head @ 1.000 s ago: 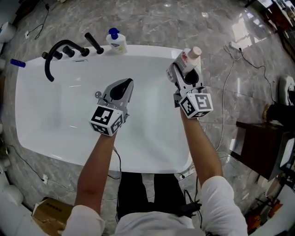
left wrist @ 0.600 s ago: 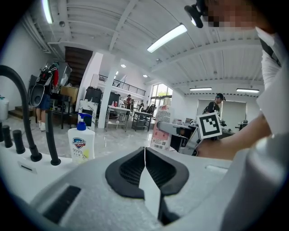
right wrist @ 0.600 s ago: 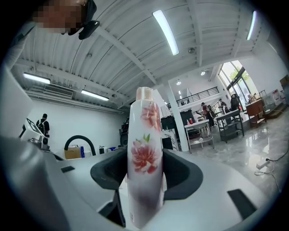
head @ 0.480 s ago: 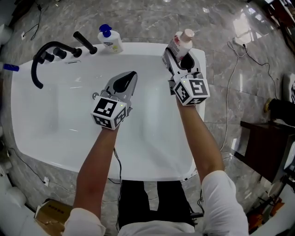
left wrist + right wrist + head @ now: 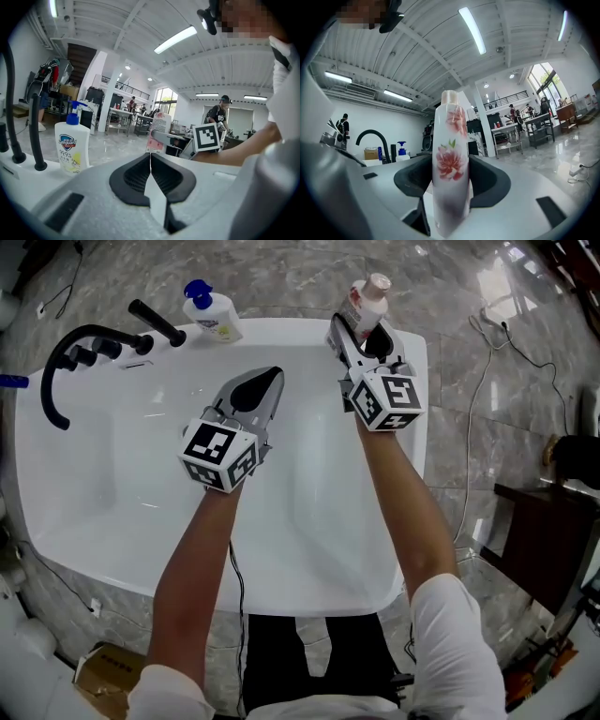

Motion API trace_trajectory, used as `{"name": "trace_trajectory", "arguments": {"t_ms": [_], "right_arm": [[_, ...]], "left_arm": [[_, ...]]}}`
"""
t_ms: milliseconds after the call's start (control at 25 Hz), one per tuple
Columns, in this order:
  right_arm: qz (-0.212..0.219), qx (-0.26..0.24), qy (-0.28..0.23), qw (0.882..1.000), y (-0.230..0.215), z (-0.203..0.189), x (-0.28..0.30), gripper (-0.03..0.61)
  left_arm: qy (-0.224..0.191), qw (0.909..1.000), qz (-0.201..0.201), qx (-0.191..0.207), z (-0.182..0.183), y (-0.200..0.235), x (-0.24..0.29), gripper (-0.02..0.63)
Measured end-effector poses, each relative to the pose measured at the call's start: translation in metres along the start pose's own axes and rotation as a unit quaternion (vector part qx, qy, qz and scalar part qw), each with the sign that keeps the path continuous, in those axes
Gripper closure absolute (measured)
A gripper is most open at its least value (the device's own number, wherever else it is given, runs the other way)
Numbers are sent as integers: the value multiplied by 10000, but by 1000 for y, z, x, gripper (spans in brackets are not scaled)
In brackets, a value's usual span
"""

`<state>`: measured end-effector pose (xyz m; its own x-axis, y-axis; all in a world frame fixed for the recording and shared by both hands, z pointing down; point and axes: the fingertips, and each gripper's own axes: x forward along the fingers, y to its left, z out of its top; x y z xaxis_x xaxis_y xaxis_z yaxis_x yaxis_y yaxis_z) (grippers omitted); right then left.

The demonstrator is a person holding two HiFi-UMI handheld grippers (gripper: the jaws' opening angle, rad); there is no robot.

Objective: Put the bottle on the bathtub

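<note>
Right gripper view shows the right gripper (image 5: 451, 183) clamped on the flowered bottle (image 5: 450, 140), held upright. In the head view, the bottle is at the far right corner of the bathtub (image 5: 291, 329). The left gripper (image 5: 262, 382) has its jaws together, with nothing between them, over the tub.

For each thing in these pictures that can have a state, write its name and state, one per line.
right gripper, shut on the floral bottle
floral bottle, upright, cap on, held over the tub's far rim
left gripper, shut, holding nothing
pump bottle, standing upright on the rim
faucet, no water running
bathtub, no water seen in it
</note>
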<state>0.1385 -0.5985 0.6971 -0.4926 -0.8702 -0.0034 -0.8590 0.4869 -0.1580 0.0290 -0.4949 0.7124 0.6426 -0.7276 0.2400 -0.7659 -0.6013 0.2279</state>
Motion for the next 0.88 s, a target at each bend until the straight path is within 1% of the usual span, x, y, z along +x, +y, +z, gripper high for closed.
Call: {"name": "trace_trajectory", "arguments": {"t_ms": [200, 400, 600, 800, 880], "right_arm": [[-41, -109, 26, 9999, -7, -13, 16, 347], [-123, -93, -60, 9999, -13, -22, 30, 347], [-54, -384, -28, 9992, -11, -33, 38, 347], [-84, -427, -59, 9990, -9, -42, 38, 347], [-81, -548, -80, 9984, -5, -43, 37, 347]], "left_arm": [[109, 9998, -146, 115, -14, 3, 8, 594], [53, 9998, -163, 110, -17, 8, 13, 594], [67, 9998, -182, 89, -24, 9, 11, 594], [15, 9999, -167, 28, -28, 13, 7, 594], [1, 9998, -203, 72, -28, 11, 6, 594]]}}
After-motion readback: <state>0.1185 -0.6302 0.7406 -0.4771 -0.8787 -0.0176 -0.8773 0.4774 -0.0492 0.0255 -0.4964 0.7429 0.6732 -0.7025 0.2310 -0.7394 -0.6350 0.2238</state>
